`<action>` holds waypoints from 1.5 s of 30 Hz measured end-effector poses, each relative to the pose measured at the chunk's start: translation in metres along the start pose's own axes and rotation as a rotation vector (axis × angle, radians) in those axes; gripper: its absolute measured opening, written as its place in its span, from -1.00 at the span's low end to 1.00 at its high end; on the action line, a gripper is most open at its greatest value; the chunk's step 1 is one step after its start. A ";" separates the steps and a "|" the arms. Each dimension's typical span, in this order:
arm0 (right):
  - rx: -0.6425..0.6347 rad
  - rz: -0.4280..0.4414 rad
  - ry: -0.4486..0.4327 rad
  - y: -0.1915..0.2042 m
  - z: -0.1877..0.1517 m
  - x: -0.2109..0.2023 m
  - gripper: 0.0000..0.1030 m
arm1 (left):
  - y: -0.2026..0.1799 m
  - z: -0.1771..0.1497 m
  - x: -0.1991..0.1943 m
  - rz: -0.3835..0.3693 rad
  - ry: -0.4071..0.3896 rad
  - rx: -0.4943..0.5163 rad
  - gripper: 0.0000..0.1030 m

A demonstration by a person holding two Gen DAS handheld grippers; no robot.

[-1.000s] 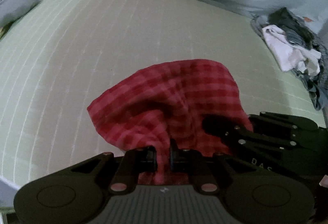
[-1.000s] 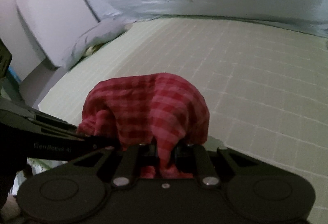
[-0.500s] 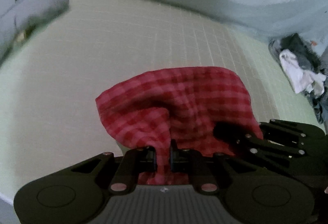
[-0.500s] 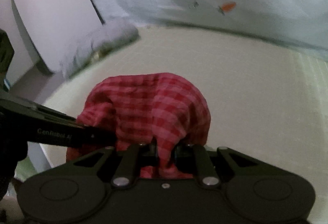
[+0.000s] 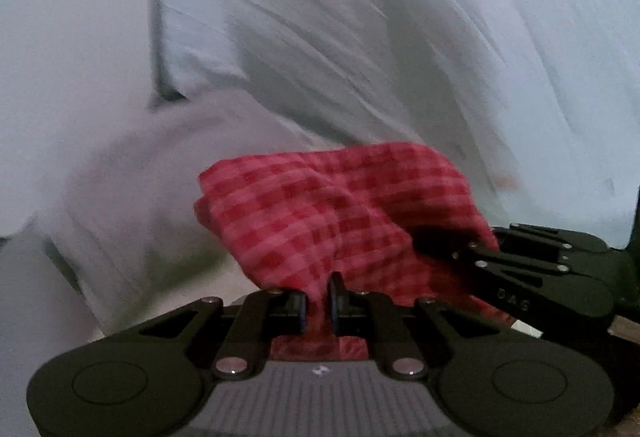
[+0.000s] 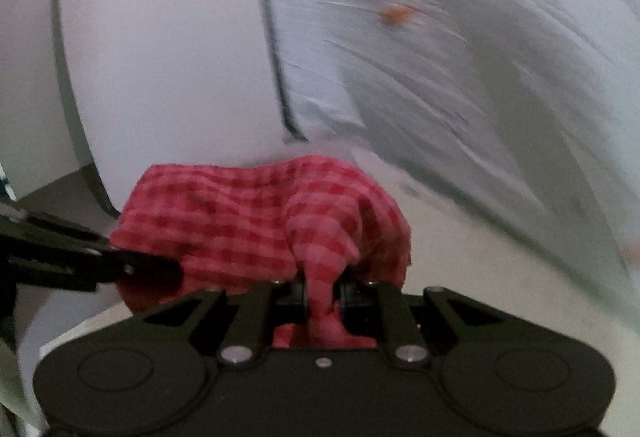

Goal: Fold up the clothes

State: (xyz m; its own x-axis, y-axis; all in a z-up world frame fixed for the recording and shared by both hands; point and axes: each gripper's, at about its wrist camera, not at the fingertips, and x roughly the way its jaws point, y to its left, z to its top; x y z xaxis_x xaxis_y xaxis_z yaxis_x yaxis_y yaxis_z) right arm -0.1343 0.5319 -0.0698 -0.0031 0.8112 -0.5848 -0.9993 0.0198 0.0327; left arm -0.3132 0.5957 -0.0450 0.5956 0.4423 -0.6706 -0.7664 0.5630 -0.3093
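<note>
From the left wrist, the red checked cloth (image 5: pixel 340 213) is seen bunched just ahead of the left gripper (image 5: pixel 318 301), whose fingers are pressed together on a fold of it. The cloth runs off to the right, where the right gripper (image 5: pixel 448 243) is seen biting the other end, so its long axis lies across between the two tools, which are close together. The blurred blue curtain (image 5: pixel 400 57) fills the background, which suggests a raised, forward-tilted pose.

From the right wrist, the same cloth (image 6: pixel 260 213) is held off the pale bed (image 6: pixel 480 277), pinched in the closed right gripper (image 6: pixel 324 301), and it stretches leftward to the left gripper (image 6: pixel 160 271). A white panel (image 6: pixel 160 57) stands behind. Neither hand is judged nearer; the cloth must be spread apart next.
</note>
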 end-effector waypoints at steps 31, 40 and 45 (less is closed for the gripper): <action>0.138 -0.070 0.068 -0.045 0.049 0.174 0.89 | 0.126 0.050 0.080 0.284 -0.081 -0.330 0.38; 0.213 -0.038 0.044 -0.047 0.063 0.182 0.89 | 0.129 0.072 0.096 0.202 -0.124 -0.355 -0.96; 0.235 -0.030 0.023 -0.044 0.069 0.181 0.89 | 0.134 0.083 0.057 0.207 -0.200 -0.386 -0.95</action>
State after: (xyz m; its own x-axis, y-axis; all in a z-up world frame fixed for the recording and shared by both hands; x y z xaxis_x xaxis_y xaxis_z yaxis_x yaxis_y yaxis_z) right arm -0.0881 0.7179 -0.1209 0.0229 0.7948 -0.6064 -0.9627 0.1811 0.2010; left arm -0.3623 0.7544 -0.0686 0.4270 0.6644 -0.6134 -0.8844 0.1654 -0.4365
